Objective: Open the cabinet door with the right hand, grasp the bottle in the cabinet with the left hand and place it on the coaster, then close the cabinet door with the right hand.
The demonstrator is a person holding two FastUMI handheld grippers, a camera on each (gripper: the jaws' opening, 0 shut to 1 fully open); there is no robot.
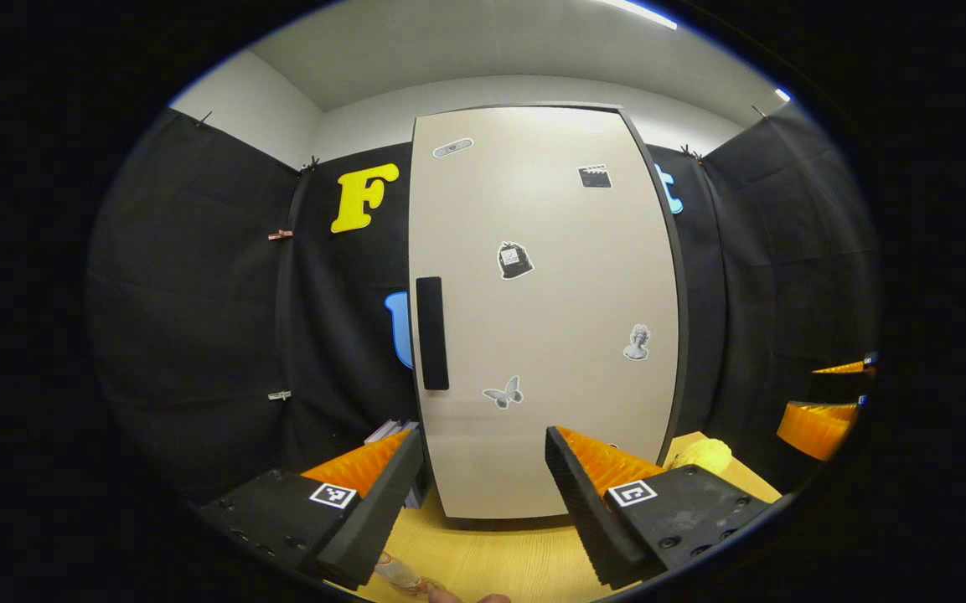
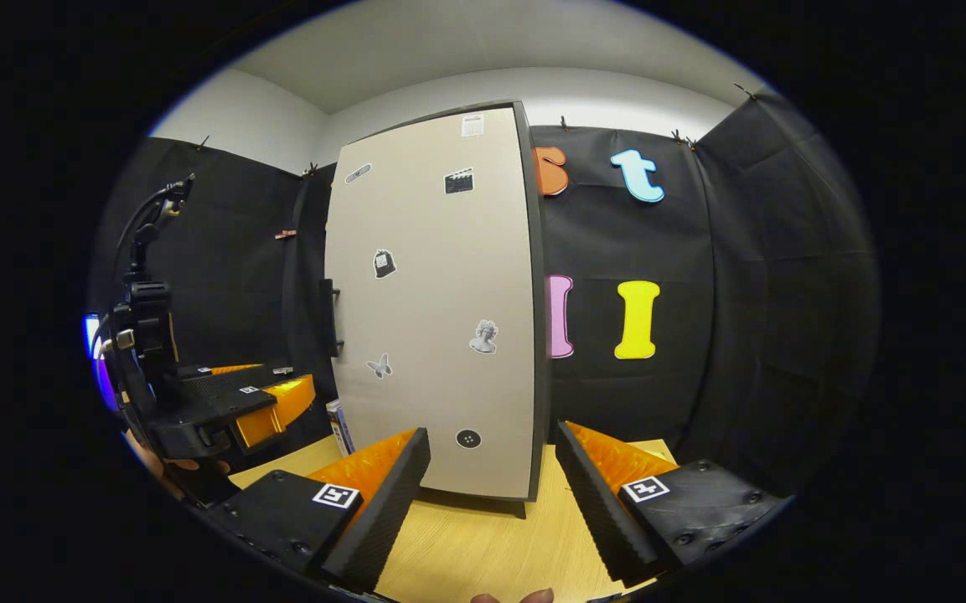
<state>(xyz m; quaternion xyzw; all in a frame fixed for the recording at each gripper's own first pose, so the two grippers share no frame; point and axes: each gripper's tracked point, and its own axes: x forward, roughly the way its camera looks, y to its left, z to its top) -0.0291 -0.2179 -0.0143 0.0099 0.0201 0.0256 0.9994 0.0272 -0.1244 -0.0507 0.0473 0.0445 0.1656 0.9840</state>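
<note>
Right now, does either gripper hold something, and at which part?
Nothing is held. The left gripper and the right gripper are both open with empty gaps, short of the closed cabinet door; its handle is untouched.

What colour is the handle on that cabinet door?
Black: the handle stands out on the beige cabinet door, clearest in the left gripper view.

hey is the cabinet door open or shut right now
Shut. The cabinet door sits flat across the cabinet front, its handle untouched, with no interior showing; both grippers hang back, open.
</note>
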